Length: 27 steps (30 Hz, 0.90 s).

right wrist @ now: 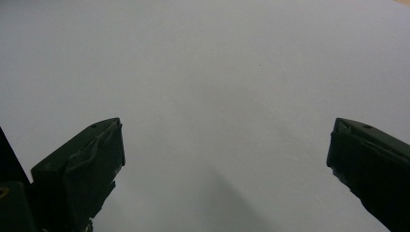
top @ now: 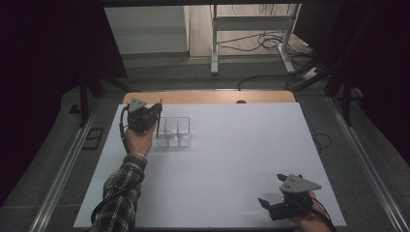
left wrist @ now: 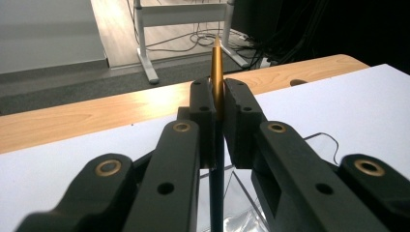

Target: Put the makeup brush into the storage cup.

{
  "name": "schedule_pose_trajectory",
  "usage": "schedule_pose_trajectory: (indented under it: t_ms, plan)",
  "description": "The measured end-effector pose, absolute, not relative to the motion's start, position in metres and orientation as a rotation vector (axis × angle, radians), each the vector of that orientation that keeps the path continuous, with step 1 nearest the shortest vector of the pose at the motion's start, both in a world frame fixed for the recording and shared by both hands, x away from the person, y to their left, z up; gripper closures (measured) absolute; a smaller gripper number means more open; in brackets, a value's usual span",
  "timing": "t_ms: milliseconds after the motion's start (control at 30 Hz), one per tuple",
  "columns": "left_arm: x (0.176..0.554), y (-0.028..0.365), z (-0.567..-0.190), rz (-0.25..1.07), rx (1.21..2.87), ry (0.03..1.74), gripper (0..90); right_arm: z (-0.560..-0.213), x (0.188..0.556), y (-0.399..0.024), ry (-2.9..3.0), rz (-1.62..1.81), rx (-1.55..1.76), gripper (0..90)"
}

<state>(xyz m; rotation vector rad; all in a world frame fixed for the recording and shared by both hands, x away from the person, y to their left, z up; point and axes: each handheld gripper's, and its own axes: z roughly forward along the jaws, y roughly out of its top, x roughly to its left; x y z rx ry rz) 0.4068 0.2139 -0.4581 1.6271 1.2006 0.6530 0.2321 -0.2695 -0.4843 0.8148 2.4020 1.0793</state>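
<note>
Item: pen (left wrist: 217, 72), gold-tipped, upright, pinched in L gripper (top: 155, 110) above clear organizer (top: 174, 131) (2+ compartments). R gripper (top: 275, 202) idle, jaws spread, near table (top: 232, 159) edge. We judge step: carry over organizer; next: lower pen into slot, release.

The left gripper (top: 153, 112) sits upper left of the frame, its pen (top: 158, 126) upright just left of the clear organiser (top: 175, 131); the right gripper (top: 270, 203) sits lower right
</note>
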Motion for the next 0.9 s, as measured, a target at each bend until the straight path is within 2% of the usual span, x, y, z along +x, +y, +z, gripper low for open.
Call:
schedule_pose_trajectory:
  t_ms: [467, 633, 900]
  plan:
    - [0.4053, 0.2152, -0.4671, 0.618, 1.634, 1.217, 82.5, -0.4847, 0.2320, -0.2689, 2.406, 1.077, 0.815, 0.1]
    - [0.4043, 0.2165, -0.4665, 0.630, 1.623, 1.221, 66.6, -0.4848, 0.2321, -0.2687, 2.406, 1.076, 0.815, 0.1]
    - [0.4022, 0.2196, -0.4628, 0.632, 1.599, 1.225, 55.6, -0.4846, 0.2321, -0.2686, 2.406, 1.076, 0.814, 0.1]
